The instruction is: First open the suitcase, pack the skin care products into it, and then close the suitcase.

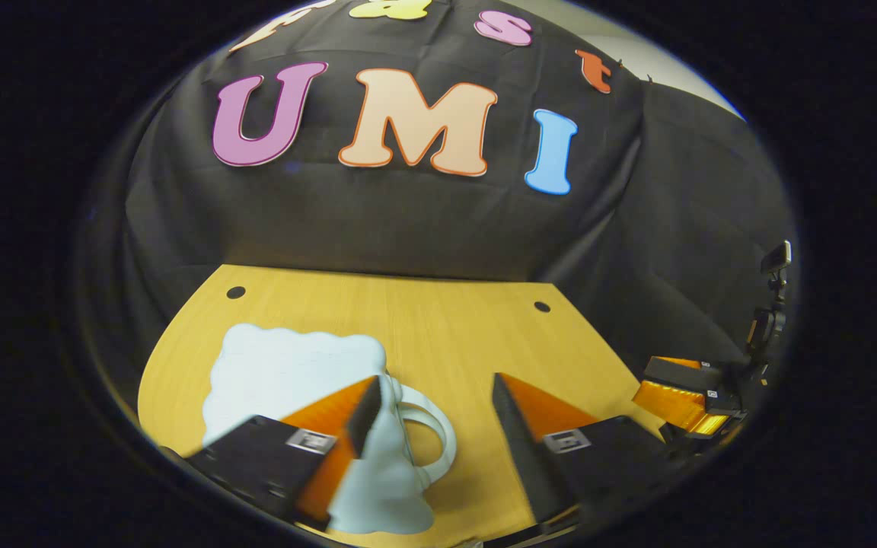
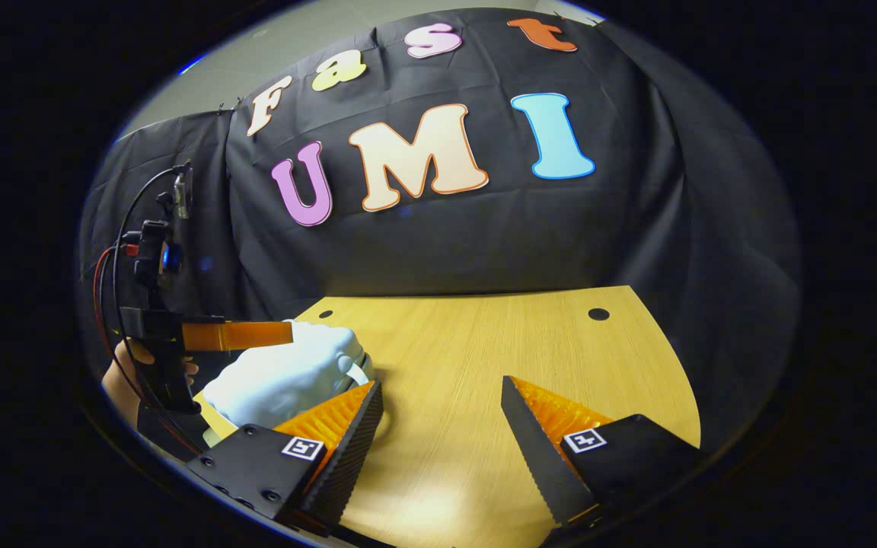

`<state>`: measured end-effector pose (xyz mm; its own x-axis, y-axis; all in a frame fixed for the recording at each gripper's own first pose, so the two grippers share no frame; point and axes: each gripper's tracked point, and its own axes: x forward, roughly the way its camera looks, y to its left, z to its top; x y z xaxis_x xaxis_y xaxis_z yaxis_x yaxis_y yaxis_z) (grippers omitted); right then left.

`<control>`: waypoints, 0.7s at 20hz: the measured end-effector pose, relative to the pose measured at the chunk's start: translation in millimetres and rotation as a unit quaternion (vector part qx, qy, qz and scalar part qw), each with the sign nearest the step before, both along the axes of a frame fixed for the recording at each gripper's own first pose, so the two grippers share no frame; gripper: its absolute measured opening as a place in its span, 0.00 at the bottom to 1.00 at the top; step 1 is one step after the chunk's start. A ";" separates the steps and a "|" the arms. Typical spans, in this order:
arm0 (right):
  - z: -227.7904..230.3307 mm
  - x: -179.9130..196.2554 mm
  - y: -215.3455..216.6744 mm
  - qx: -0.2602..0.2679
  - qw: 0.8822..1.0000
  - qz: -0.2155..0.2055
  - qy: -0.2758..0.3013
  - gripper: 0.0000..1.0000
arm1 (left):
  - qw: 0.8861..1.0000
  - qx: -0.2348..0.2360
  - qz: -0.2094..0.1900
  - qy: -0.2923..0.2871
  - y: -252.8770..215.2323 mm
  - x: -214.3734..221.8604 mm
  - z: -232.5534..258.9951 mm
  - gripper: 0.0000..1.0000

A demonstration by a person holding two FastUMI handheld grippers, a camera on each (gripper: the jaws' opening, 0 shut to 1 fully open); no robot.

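Note:
A pale blue, cloud-shaped suitcase (image 1: 294,365) lies flat and closed on the wooden table (image 1: 454,327), its white loop handle (image 1: 431,434) pointing towards the table's middle. My left gripper (image 1: 436,388) hangs open just above it, one finger over the case's edge and the other over bare wood past the handle. In the right gripper view, the suitcase (image 2: 279,380) sits at the left. The left gripper's finger (image 2: 240,335) reaches over its top, held by a hand (image 2: 122,380). My right gripper (image 2: 441,388) is open over bare table beside the case, holding nothing.
The table (image 2: 522,342) has a curved far edge with two small dark holes (image 1: 235,292) (image 1: 542,307). Black cloth hangs close behind it. The right gripper (image 1: 686,399) sits at the table's right edge in the left gripper view. Cables (image 2: 115,251) run above the hand.

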<state>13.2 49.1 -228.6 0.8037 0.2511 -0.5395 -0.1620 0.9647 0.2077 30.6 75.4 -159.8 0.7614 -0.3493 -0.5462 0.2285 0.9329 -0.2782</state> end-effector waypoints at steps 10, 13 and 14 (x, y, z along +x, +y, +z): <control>113.1 63.2 21.7 0.009 0.986 -0.052 -0.159 0.98 | 0.978 0.060 0.083 -0.183 16.8 13.0 90.6 0.95; 147.6 72.8 26.1 0.010 0.977 -0.071 -0.200 0.98 | 0.973 0.058 0.073 -0.213 7.9 16.1 108.6 0.94; 158.4 74.9 25.8 0.004 0.974 -0.075 -0.215 0.98 | 0.972 0.059 0.065 -0.217 4.2 17.8 111.6 0.95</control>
<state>88.1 74.9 -70.3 0.9827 0.1172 -0.1431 -0.0940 0.9827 0.1597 48.4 79.7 -48.1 0.9623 -0.1897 -0.1947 0.1789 0.9812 -0.0718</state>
